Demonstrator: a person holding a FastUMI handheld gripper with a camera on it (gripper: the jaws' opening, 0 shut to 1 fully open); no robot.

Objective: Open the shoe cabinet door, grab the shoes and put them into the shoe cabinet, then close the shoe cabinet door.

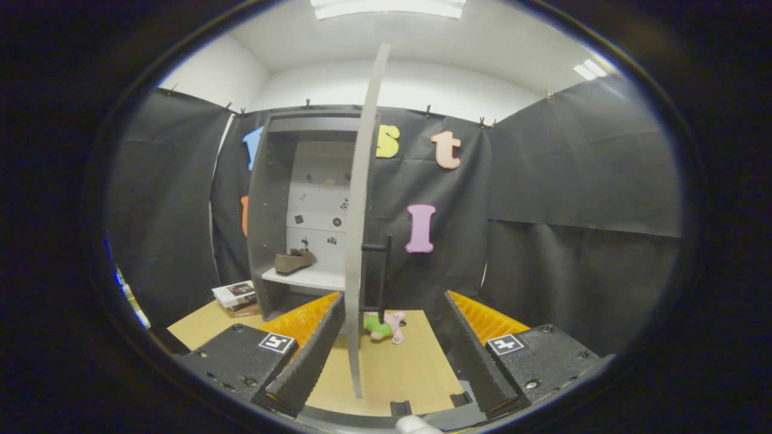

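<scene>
Gripper view: we saw the cabinet door (pixel 362 229) swung open, edge-on at frame centre, and one shoe (pixel 294 261) already on the shelf (pixel 310 278) at centre left. Our gripper (pixel 395 337) stood wide and empty, the door's lower edge between its fingers. We judged the closing still undone

We're in a staged test booth, not a home; black cloth wall (pixel 573 181) hangs clipped on every side; white ceiling with strip lights (pixel 386 7) sits above; a lone shoe cabinet (pixel 283 199) stands on a plain board floor (pixel 398 367); the gripper (pixel 392 343) gapes, holding nothing.
</scene>
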